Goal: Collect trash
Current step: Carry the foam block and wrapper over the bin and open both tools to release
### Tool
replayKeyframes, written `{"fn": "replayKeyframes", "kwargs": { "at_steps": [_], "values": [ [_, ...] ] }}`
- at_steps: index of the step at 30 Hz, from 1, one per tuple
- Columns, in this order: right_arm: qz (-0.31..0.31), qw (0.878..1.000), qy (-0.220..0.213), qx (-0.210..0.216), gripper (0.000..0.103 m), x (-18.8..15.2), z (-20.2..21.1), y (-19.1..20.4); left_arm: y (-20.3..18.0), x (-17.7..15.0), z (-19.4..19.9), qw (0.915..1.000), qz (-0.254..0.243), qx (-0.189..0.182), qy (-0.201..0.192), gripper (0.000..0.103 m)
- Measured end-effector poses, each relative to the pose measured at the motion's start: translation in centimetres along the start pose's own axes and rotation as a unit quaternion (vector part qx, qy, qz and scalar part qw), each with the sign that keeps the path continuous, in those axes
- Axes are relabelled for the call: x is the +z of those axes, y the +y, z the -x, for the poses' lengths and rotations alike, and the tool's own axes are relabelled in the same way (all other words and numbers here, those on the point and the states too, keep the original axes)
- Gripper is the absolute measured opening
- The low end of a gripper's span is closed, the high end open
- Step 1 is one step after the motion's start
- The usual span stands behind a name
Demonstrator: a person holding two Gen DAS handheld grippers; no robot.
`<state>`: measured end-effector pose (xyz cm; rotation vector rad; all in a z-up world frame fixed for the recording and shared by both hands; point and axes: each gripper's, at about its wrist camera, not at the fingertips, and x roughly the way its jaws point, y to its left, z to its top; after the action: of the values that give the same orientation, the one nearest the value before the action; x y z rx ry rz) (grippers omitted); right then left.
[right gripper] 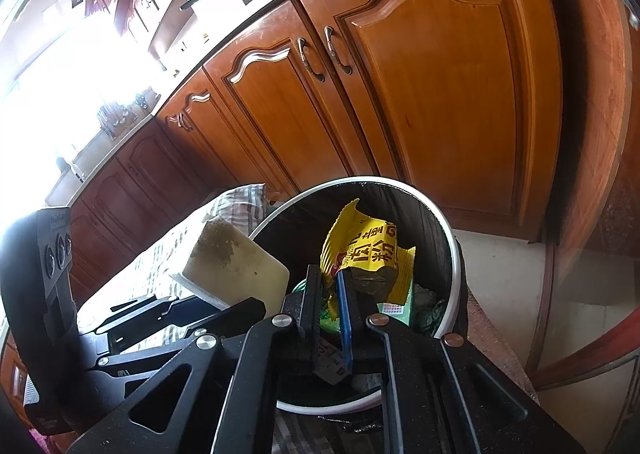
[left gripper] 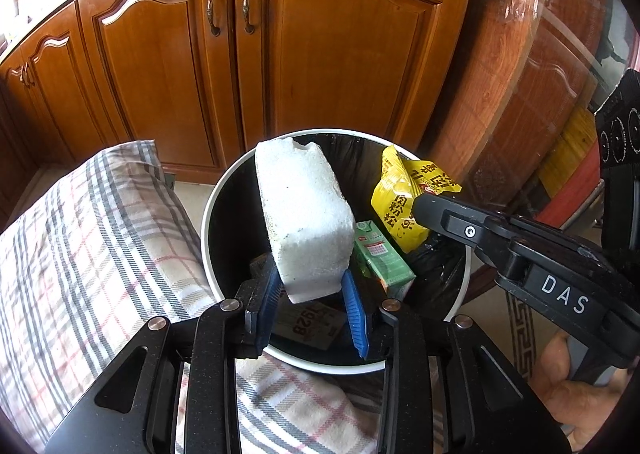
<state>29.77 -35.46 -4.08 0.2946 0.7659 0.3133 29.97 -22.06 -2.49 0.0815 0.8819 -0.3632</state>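
Over the round white-rimmed bin [left gripper: 208, 214], lined with black plastic, hangs a chunky white foam block [left gripper: 304, 222], grainy and crumbled at its top corner, tilted, clamped at its lower end between the blue ribbed pads of the left gripper [left gripper: 310, 304]. Beside it, above the bin's right half, droops a crinkled glossy yellow packet [left gripper: 400, 206], pinched flat at one edge in the near-closed right gripper [right gripper: 340, 286]. Inside the bin lies a green rectangular carton [left gripper: 380, 258] and a printed cardboard scrap [left gripper: 308, 324]. Left of the bin sits soft plaid fabric [left gripper: 100, 246]; behind the bin stand glossy panelled wooden cabinet doors [left gripper: 248, 66] with curved metal handles.
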Motion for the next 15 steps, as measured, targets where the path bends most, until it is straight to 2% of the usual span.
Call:
{"fn": "replayKeyframes", "kwargs": {
  "at_steps": [4,5,6,8,11,15],
  "values": [
    [0.001,1.000,0.001,0.001,0.012,0.1,-0.1,0.1,0.1,0.0,0.0,1.0000,-0.001,0.002,0.002,0.034],
    [0.000,1.000,0.001,0.001,0.013,0.1,-0.2,0.1,0.1,0.0,0.1,1.0000,0.000,0.003,0.002,0.041],
    [-0.003,1.000,0.000,0.001,0.016,0.2,-0.2,0.0,0.2,0.0,0.1,1.0000,0.001,0.004,0.003,0.052],
    [-0.011,1.000,0.000,0.002,0.021,0.3,-0.1,-0.4,0.4,-0.1,0.5,1.0000,0.005,0.007,-0.002,0.063],
    [-0.027,1.000,-0.005,0.004,0.033,0.3,0.2,-0.9,0.8,-0.2,0.9,0.9999,0.007,0.011,-0.004,0.066],
    [-0.034,0.999,-0.011,0.008,0.045,0.2,0.8,-1.0,1.2,-0.6,1.3,0.9999,0.011,0.011,-0.004,0.069]
  ]
}}
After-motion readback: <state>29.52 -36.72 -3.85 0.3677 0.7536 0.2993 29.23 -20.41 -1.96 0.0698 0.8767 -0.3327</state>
